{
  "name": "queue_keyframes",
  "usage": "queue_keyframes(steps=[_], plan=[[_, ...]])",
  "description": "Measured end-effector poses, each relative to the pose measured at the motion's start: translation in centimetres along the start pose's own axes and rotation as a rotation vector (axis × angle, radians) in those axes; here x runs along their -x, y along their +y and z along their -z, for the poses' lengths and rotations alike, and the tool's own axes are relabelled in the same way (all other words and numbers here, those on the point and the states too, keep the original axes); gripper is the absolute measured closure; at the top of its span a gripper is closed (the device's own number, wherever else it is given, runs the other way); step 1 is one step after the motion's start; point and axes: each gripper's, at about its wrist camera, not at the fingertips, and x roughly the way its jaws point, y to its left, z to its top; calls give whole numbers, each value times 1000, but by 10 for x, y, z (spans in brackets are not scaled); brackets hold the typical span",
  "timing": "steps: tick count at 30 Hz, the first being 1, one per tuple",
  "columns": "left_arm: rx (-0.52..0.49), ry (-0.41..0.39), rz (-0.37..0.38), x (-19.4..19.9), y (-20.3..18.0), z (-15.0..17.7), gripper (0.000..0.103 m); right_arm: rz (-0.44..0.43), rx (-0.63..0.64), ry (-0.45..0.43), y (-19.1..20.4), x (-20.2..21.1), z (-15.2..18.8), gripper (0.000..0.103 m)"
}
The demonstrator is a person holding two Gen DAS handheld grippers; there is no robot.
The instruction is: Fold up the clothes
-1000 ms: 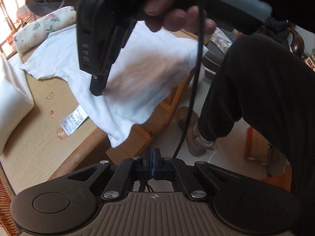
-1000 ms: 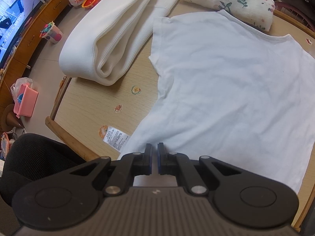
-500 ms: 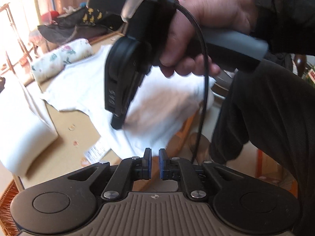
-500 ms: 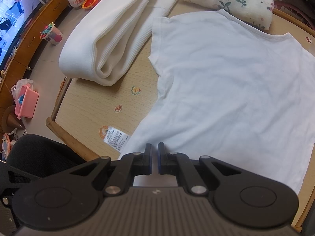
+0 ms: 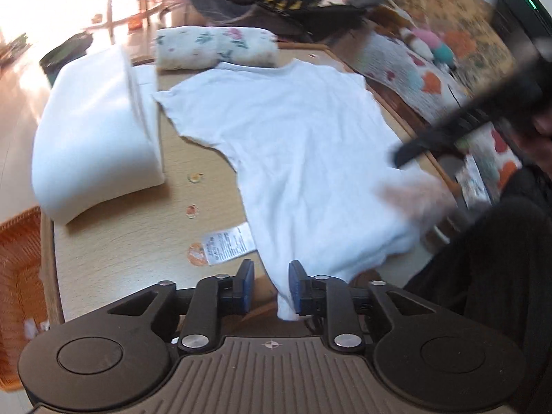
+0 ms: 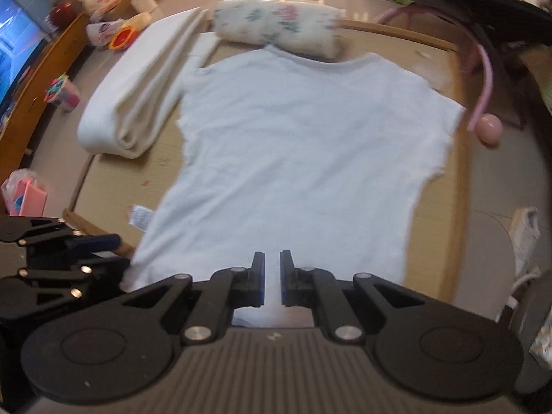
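The white shirt [image 6: 303, 158] lies spread flat on the wooden worktop [image 6: 438, 214], neckline at the far end and hem hanging over the near edge. Its care label [image 5: 227, 243] sticks out from the shirt's left side seam, flat on the wood beside a round orange sticker [image 5: 196, 254]. Touching the shirt's neckline lies a rolled floral cloth [image 6: 276, 27]. Just left of the shirt's left sleeve sits a thick folded white blanket [image 6: 138, 89], near the sleeve, though the blur hides whether they touch.

The left tool [image 5: 271, 286] is at the shirt's near left hem corner; its jaws have just been opening and now stand apart, with the hanging corner of cloth between them, lying against the right pad while the left pad is clear of it. The right tool [image 6: 272, 281] hovers over the middle of the shirt's hem; its jaws have just been opening and show a narrow slit, and nothing is seen pinched in them.

Right of the shirt, past the worktop's rim, a pink hoop with a ball end [image 6: 488, 127] hangs down. Left of the shirt, beyond the blanket, an orange woven basket [image 5: 19, 269] stands on the floor
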Motion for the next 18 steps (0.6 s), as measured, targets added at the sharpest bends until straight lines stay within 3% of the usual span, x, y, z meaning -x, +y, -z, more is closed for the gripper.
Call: queue_keyframes(steps=[3,8,11,15,18], plan=[[99,12,-1,-10,8,-6,62,48,-122,-25,-46,8,22,95],[199,21,4,-27,12,-16,61,-18,-232,-60,-75,1,47,95],[219,48,-26,-37,9,-23,61,-5,-244,-44,-72,-12,49,95],[172,69,-92,-46,1,-27,61,93,-202,-44,-63,-21,49,95],[167,65,-112,-49,0,-30,61,86,-214,-53,-67,-20,52,95]])
